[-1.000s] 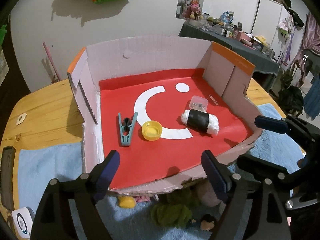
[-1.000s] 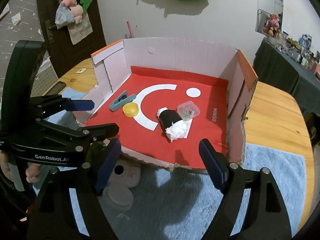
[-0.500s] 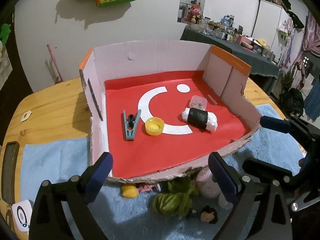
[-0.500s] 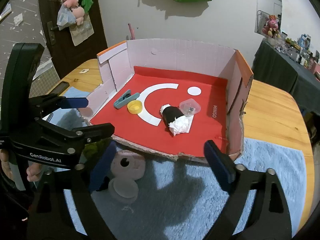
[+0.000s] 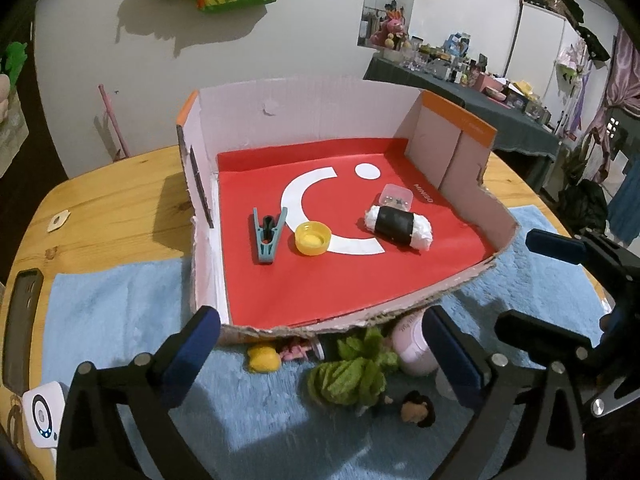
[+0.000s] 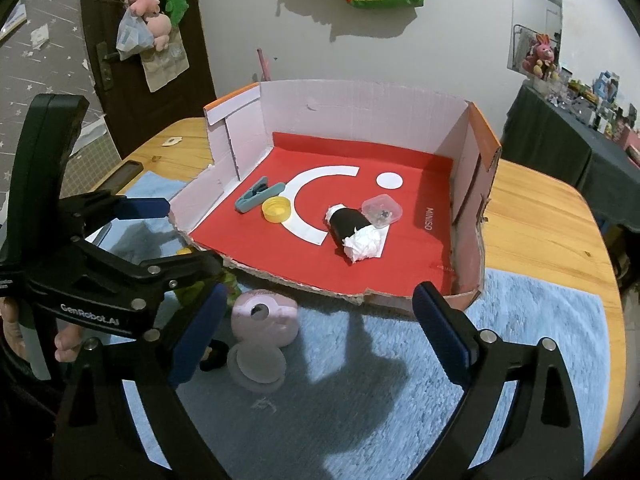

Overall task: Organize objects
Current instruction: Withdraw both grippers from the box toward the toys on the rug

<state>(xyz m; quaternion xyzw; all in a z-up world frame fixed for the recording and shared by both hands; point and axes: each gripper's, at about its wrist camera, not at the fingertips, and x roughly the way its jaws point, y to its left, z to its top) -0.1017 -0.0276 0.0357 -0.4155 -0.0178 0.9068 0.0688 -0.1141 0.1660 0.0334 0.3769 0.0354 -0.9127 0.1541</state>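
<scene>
Four things in the cardboard tray [image 5: 476, 276]
One clothespin [image 5: 267, 235], yellow cap [image 5: 313, 238], black-wrapped roll [image 5: 398, 227], clear case [image 5: 396, 199]; left gripper [image 5: 320, 354] and right gripper [image 6: 320, 330] just opened wide, empty.

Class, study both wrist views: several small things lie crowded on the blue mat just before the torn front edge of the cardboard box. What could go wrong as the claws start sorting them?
1. The green fuzzy toy, pink round container and its loose lid sit close together; a wide-open right claw might nudge neighbours.
2. The yellow piece lies half under the box's ragged front edge, so it may snag.
3. The left claw and right claw sit close and could collide.
</scene>
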